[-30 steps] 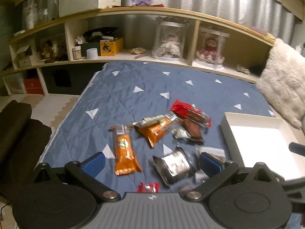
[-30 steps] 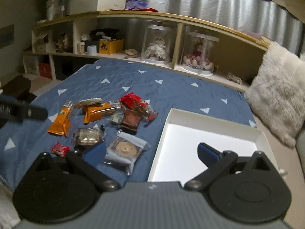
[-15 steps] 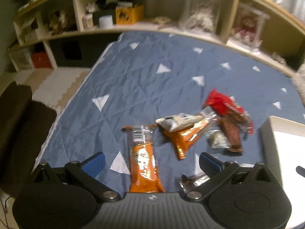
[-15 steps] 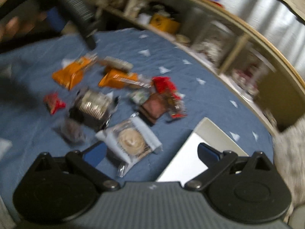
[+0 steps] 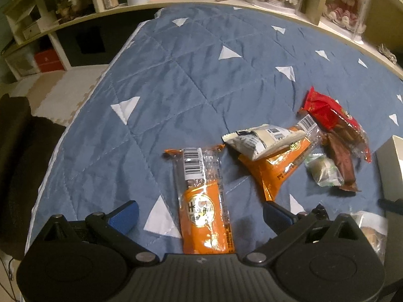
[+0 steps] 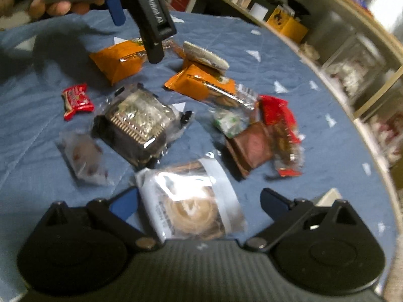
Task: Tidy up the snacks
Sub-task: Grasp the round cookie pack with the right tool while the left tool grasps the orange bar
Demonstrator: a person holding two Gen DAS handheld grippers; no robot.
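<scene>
While both grippers hang spread and empty, the left gripper [image 5: 200, 214] straddles the orange snack bar [image 5: 202, 201] lying flat on the blue quilt [image 5: 176, 75]; the right gripper [image 6: 199, 205] frames the clear-wrapped round pastry [image 6: 191, 203]. Each should drop low and close across the packet's narrow width, then carry it to the white box [image 5: 393, 161] at the right.

blue quilt [image 5: 191, 75] below cluttered wooden shelf [image 5: 176, 0].

Black hand-held gripper [image 5: 199, 212], blue finger pads [image 5: 124, 217], silver screws.
</scene>
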